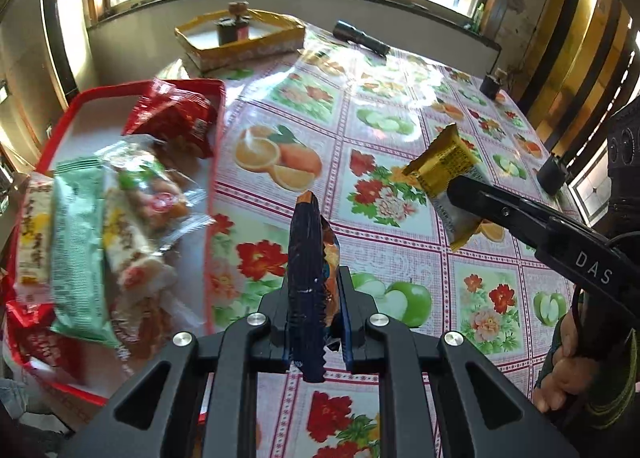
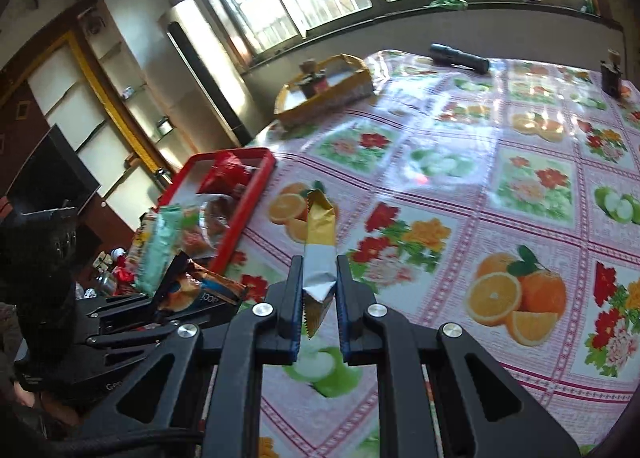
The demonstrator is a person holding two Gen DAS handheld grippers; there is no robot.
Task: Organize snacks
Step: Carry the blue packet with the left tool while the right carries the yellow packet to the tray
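A: Left wrist view first; what is the left claw [image 1: 316, 298] doing?

B: It is pinching a dark blue snack packet [image 1: 308, 278] edge-on at lower centre, above the bench [image 1: 380, 130] with its fruit-and-flower cloth; the packet stands up between the fingers, clear of the cloth.

A: And at the right of the frame?

B: The right claw [image 1: 460, 188] reaches in from the right edge, clamped on a yellow snack packet [image 1: 444, 166]; a hand [image 1: 560, 370] grips the handle at lower right.

A: Where are the other snacks?

B: In the red tray [image 1: 216, 146] at the left; a red packet [image 1: 176, 118] lies at its far end, a green packet [image 1: 78, 250] and clear-wrapped ones nearer the camera; a yellow basket [image 1: 240, 46] and a black flashlight [image 1: 360, 37] sit at the top of the frame.

A: Right wrist view?

B: The right claw [image 2: 319, 298] at lower centre nips the yellow snack packet [image 2: 320, 234], which points up the frame over the cloth; the left claw [image 2: 176, 290] at lower left holds the dark blue snack packet [image 2: 196, 290], just beside the red tray [image 2: 256, 198]; the yellow basket [image 2: 320, 98] is at upper centre, the flashlight [image 2: 460, 56] upper right.
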